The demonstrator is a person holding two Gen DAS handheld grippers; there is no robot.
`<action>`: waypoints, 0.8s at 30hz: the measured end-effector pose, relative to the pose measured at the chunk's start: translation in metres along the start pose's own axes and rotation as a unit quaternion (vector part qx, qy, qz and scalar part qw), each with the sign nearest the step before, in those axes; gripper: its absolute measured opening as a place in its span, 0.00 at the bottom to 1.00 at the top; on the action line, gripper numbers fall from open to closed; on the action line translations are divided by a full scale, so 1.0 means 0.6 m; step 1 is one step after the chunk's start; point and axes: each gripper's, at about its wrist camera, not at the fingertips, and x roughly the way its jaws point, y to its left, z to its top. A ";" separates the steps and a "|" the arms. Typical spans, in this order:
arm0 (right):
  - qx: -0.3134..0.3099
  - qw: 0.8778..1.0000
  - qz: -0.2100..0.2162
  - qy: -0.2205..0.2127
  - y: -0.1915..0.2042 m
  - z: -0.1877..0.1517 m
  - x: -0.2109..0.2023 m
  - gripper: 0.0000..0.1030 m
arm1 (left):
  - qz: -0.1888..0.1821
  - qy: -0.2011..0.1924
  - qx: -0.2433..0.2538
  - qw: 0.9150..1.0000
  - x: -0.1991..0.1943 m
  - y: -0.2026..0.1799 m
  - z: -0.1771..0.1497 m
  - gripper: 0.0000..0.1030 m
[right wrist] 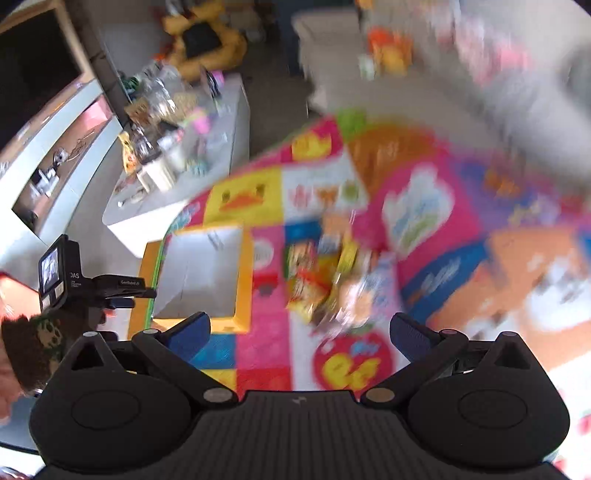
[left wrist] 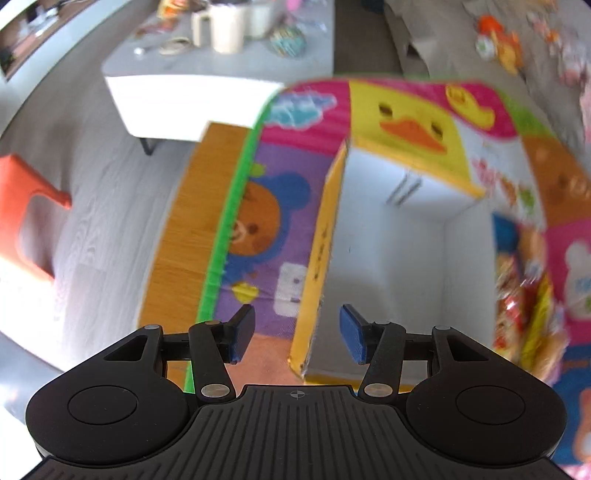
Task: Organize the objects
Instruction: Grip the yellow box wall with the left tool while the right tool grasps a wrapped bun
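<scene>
**Both grippers empty above the play mat, box waiting, snack packets in a heap**

From the left wrist camera: the left gripper (left wrist: pixel 297 334) hangs over the near left corner of the yellow-walled box (left wrist: pixel 321 258), its blue pads (left wrist: pixel 352 334) parted with nothing between them. One pad sits over the mat, the other over the box's pale inside, the yellow wall running up between them. The box stands open on the cartoon play mat (left wrist: pixel 266 206), near the mat's green left edge. No contents show in the part of the box that is visible. At the right edge of the view lies a blurred pile of snack packets (left wrist: pixel 524 295), just right of the box. Far off stands a white table (left wrist: pixel 192 88) with mugs (left wrist: pixel 227 27) on it.

From the right wrist camera: the right gripper (right wrist: pixel 301 338) is held high over the mat, spread wide and carrying nothing. The picture is badly smeared. The snack packets (right wrist: pixel 325 280) lie on the mat beyond the fingers, just right of the box (right wrist: pixel 243 273), which sits on the left. At the far left the other gripper (right wrist: pixel 122 291) shows side-on, beside the box's left wall. A cluttered white table (right wrist: pixel 221 162) stands beyond the mat.
</scene>
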 end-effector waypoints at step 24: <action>-0.039 0.984 -0.099 0.144 -0.061 0.029 0.361 0.58 | 0.020 0.046 0.105 0.993 0.057 -0.095 -0.017 0.06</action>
